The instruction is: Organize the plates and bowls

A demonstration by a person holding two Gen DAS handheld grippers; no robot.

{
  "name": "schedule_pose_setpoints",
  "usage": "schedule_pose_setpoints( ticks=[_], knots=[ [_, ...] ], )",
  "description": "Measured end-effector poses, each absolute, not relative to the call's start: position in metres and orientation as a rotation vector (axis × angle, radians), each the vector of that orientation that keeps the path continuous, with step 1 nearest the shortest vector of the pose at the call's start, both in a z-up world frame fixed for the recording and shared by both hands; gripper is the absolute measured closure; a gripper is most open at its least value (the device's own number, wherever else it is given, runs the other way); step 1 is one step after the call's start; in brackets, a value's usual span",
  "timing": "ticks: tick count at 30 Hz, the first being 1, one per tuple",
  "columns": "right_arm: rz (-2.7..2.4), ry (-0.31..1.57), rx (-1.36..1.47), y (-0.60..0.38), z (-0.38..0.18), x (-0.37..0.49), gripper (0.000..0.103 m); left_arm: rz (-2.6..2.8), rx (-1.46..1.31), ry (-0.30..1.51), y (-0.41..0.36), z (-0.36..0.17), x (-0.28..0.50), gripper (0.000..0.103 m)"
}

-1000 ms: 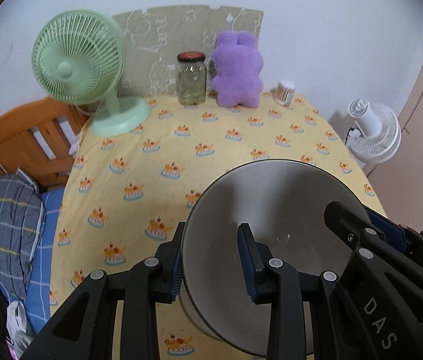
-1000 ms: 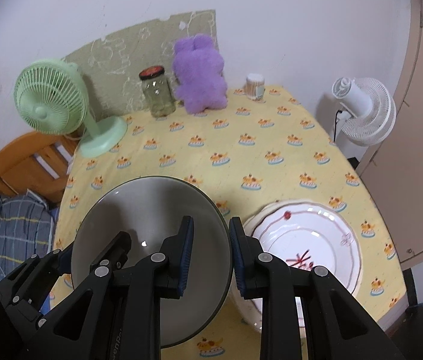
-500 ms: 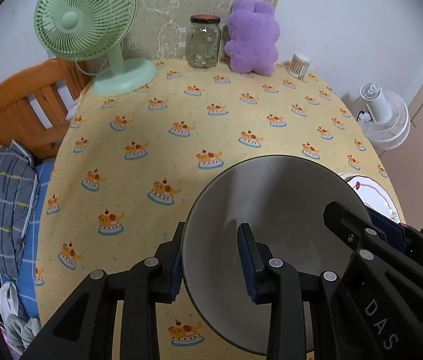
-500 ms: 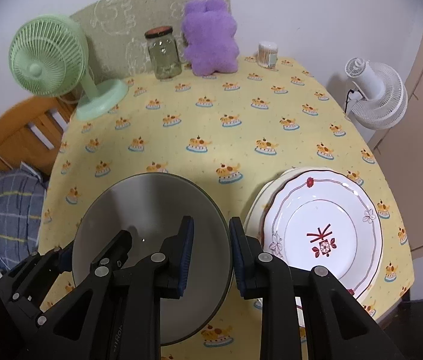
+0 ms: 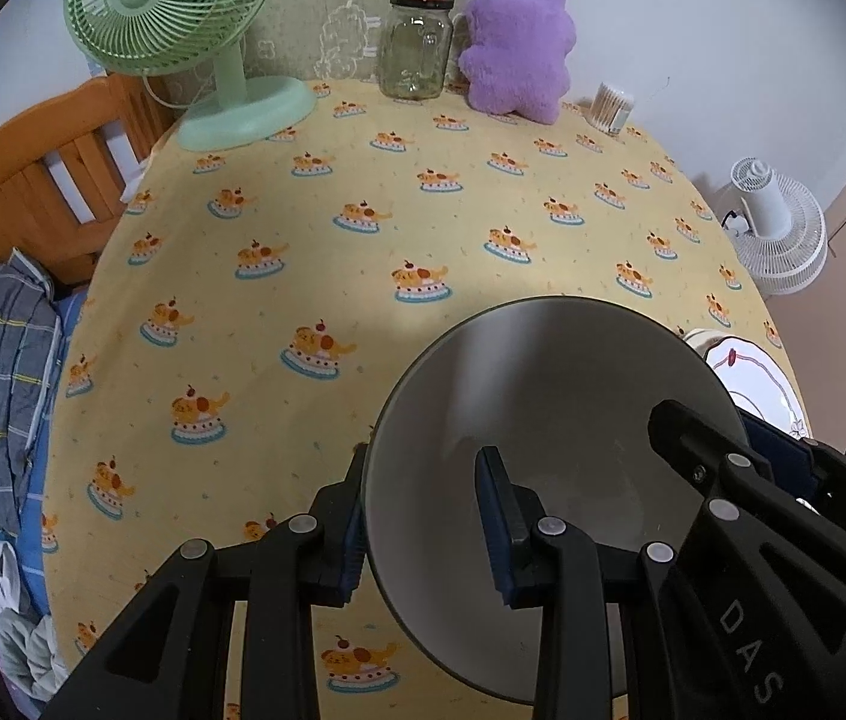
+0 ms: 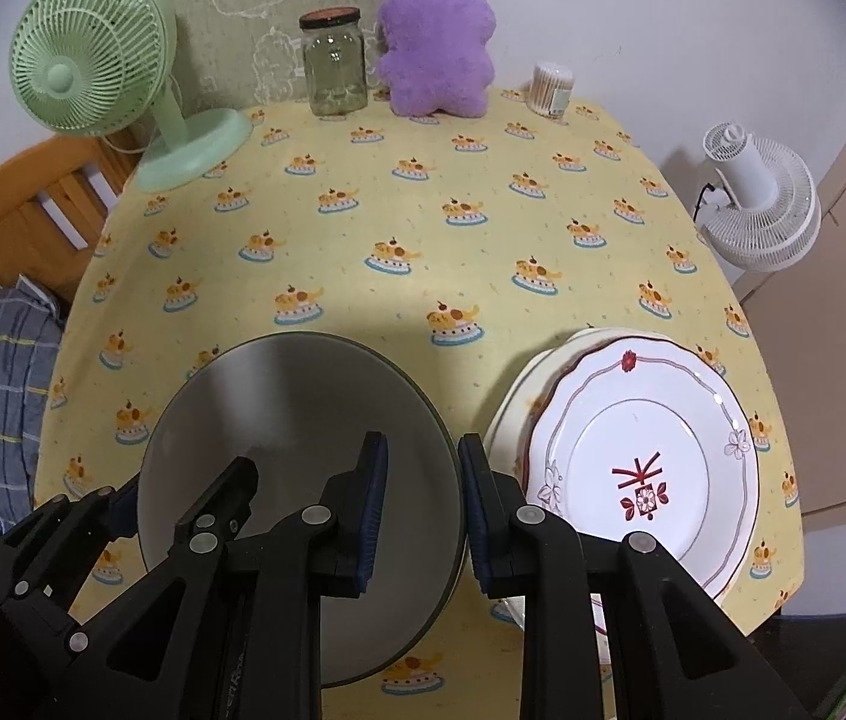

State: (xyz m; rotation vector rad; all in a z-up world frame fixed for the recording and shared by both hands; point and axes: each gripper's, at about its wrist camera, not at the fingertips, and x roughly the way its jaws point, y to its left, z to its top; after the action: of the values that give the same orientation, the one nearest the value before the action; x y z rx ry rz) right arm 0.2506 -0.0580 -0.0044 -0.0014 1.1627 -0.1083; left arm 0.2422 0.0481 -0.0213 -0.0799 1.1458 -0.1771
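A wide grey bowl (image 5: pixel 543 396) (image 6: pixel 291 408) hangs low over the yellow tablecloth near the table's front edge; whether it touches the cloth I cannot tell. My left gripper (image 5: pixel 423 468) is shut on the bowl's left rim, one finger inside and one outside. On the opposite rim my right gripper (image 6: pixel 423 450) is shut the same way. Each gripper shows in the other's view: the right gripper (image 5: pixel 723 438), the left gripper (image 6: pixel 183 486). Just right of the bowl lies a stack of plates (image 6: pixel 639 468) (image 5: pixel 747 366), white with a red flower pattern on top.
At the table's back stand a green fan (image 6: pixel 93 60), a glass jar (image 6: pixel 333 66), a purple plush toy (image 6: pixel 435 48) and a cotton swab tub (image 6: pixel 552 87). A white fan (image 6: pixel 759 198) stands off the right edge. A wooden bed frame (image 5: pixel 33 180) with plaid bedding lies left.
Both grippers have sunk toward the table with the bowl and tipped further down. The plate stack has come fully into the right wrist view.
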Motion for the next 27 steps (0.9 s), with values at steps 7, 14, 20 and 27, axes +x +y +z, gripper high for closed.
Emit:
schedule_pose_setpoints(
  ticks=[7,14,20,27],
  knots=[
    [-0.102,1.17,-0.032,-0.059,-0.008,0.254,0.075,-0.168,-0.086,1.146,0.046,-0.024,0.243,0.072],
    [-0.073,1.161,-0.038,-0.061,-0.01,0.255,0.075,-0.147,-0.065,1.146,0.043,-0.025,0.242,0.072],
    [-0.033,1.17,0.004,-0.069,-0.018,0.256,0.075,-0.1,-0.016,1.143,0.034,-0.027,0.241,0.068],
    [0.046,1.205,0.074,-0.082,-0.03,0.257,0.075,-0.051,0.027,1.153,0.026,-0.031,0.24,0.06]
  ],
)
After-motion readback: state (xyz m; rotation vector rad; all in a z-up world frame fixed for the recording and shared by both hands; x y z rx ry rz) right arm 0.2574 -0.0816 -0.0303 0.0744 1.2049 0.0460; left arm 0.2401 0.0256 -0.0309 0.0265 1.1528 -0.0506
